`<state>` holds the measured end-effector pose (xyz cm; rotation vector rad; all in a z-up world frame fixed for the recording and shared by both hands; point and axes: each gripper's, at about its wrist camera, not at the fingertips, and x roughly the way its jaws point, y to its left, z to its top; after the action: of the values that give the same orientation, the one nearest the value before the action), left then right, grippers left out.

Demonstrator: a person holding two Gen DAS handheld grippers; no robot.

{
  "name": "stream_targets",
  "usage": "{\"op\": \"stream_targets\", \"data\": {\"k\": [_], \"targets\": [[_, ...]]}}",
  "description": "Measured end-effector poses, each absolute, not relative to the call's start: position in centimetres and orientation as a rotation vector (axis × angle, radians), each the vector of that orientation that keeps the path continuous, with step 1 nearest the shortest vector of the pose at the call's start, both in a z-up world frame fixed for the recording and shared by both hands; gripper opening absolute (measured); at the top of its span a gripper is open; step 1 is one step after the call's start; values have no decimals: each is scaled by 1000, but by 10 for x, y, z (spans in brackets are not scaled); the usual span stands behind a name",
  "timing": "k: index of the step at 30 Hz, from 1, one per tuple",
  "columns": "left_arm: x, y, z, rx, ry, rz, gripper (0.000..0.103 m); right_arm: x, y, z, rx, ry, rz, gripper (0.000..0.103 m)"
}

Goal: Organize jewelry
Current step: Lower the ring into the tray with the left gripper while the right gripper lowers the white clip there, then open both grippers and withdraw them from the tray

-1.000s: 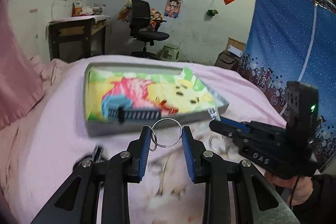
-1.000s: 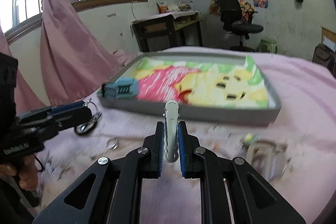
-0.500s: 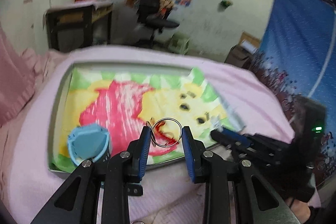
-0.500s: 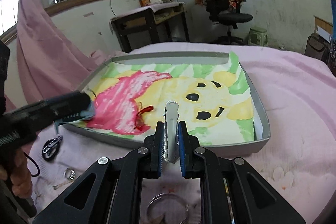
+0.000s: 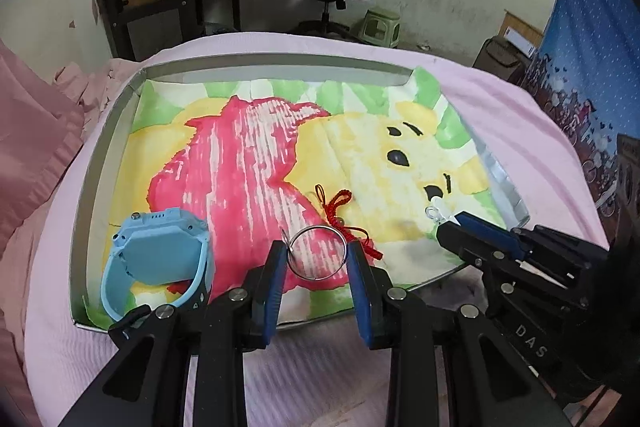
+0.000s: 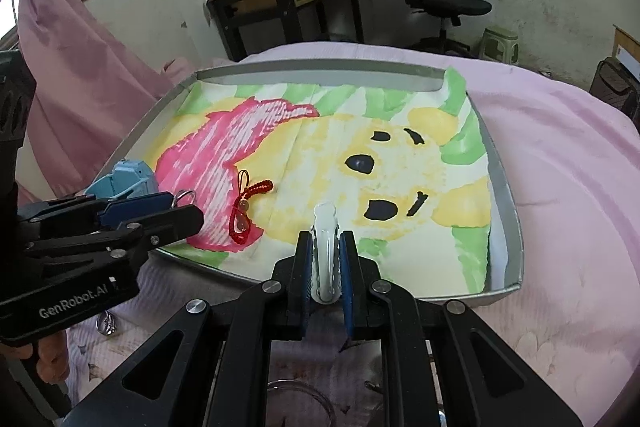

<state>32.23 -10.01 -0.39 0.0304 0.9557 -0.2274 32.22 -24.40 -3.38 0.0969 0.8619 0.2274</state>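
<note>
Jaws first: our left gripper (image 5: 318,259) has its jaws clamped on a thin silver ring (image 5: 318,251), one blue pad on each side of it, and the ring hangs just over the near edge of the tray (image 5: 105,163). Our right gripper (image 6: 326,263) has its jaws squeezed tight on a white hair clip (image 6: 326,247), which stands upright between the pads and pokes out past the tips, also over the tray's near edge.

The tray is a shallow grey box sitting on a bed with a pink blanket (image 6: 560,163). It's lined with a cloth (image 5: 360,147) printed with a yellow cartoon bear in a red shirt on green.

Already lying inside: a light blue kids' smartwatch (image 5: 156,259) in the near left corner, tipped on its strap, and a red braided cord charm (image 6: 246,205) with a couple of clear beads on the red part of the print, roughly between the two grippers.

Out on the blanket in front of the tray, in the right wrist view, we can spot a small silvery ring (image 6: 106,323) under the left gripper and a clear bangle (image 6: 298,393) at the bottom edge.
</note>
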Motion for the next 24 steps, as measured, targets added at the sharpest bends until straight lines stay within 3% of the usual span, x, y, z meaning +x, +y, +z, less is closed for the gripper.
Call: {"op": "stream_targets", "data": {"k": [10,13,15,18,24], "targets": [[316,-96,1,-9,910,-234,30,319,-248,-33,124,849,232,14],[309,-93,5,-35,877,-243,30,314,-252,-28,139,818,225,20],[303,-90,8,-50,849,-247,36,307,-257,-22,155,790,212,30],[287,-85,14,-71,779,-246,49,295,-262,-11,166,739,195,38],[256,-76,25,-79,665,-235,65,263,-276,5,194,650,158,54]]}}
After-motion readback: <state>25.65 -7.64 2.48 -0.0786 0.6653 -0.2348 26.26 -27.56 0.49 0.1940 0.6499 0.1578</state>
